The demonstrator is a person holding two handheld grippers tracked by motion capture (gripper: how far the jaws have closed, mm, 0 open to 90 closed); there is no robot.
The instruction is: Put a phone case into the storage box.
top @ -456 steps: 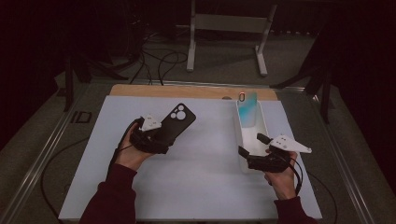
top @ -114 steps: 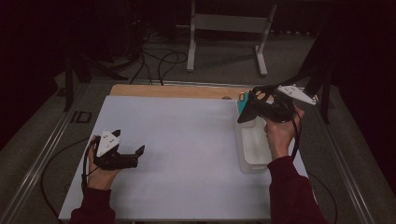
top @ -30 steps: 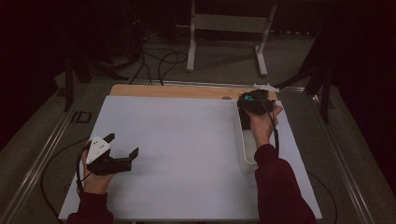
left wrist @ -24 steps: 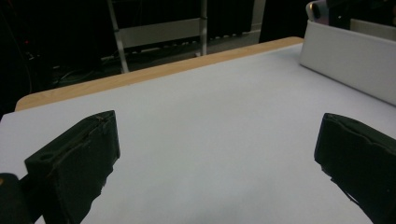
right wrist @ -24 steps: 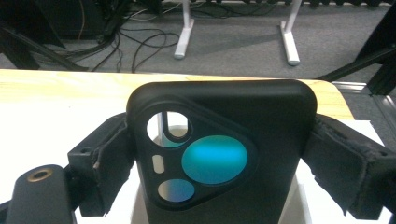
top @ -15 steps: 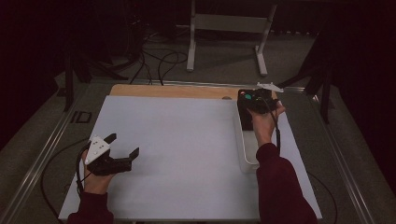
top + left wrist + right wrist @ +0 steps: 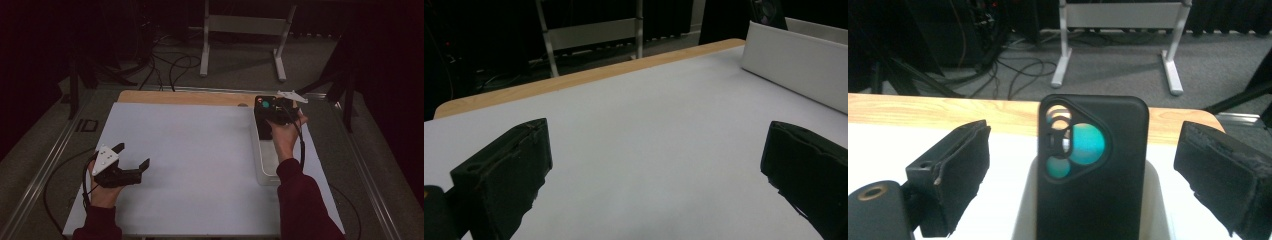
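Black phone case (image 7: 1093, 170) is standing in the white bin (image 7: 267, 165), between the right gripper (image 7: 1093, 165) fingers — spread wide, not touching. Pull straight back, no bumping. Left gripper (image 7: 659, 165) is resting open — holding nothing.

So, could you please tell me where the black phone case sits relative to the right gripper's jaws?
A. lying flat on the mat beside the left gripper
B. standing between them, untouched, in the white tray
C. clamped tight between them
B: the phone case stands in the white tray, with clear gaps to both jaws of the right gripper.
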